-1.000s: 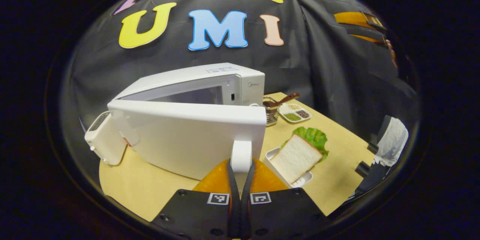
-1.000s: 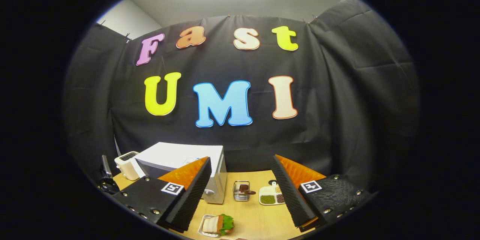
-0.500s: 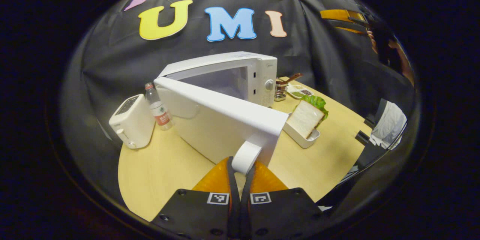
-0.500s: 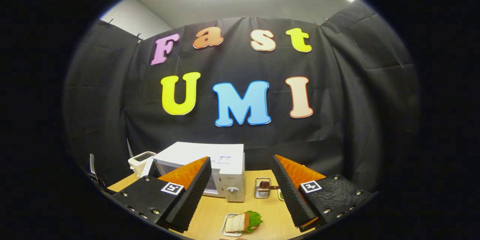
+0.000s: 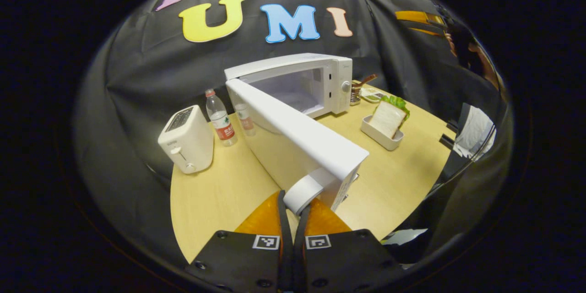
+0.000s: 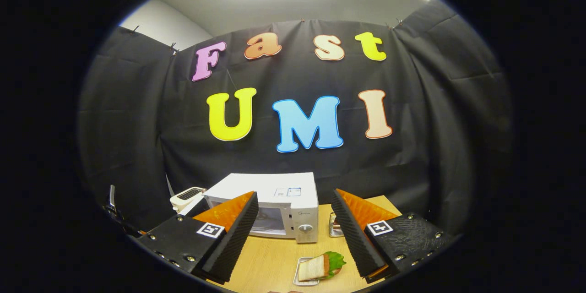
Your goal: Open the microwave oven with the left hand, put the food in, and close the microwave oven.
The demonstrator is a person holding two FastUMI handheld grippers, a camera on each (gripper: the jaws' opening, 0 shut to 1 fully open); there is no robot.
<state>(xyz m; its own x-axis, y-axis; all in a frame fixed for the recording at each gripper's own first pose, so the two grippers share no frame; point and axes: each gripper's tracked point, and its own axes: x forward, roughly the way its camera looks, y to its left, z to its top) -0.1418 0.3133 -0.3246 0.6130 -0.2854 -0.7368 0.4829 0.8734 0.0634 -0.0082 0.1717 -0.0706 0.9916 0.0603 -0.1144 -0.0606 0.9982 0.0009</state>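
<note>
A: Left gripper (image 5: 293,208)?
B: Clamped on the door handle (image 5: 303,192), bottom centre of the left gripper view, both fingers pressing it. Door (image 5: 297,139) stands wide open, running from centre up to the microwave (image 5: 297,80), upper centre. Cavity's in sight.

A: Food?
B: Sandwich (image 5: 387,116) w/ lettuce, leaning in a white tray (image 5: 381,135), right of centre on the table (image 5: 215,192), just beside the microwave's front. In the right gripper view it's at bottom centre (image 6: 320,266), in front of the microwave (image 6: 274,208).

A: Right gripper (image 6: 293,233)?
B: Fingers spread wide, nothing between them, held above the table.

A: Other stuff?
B: Toaster (image 5: 187,138) centre left, bottle (image 5: 219,118) next to it, near the door's hinge side.
</note>
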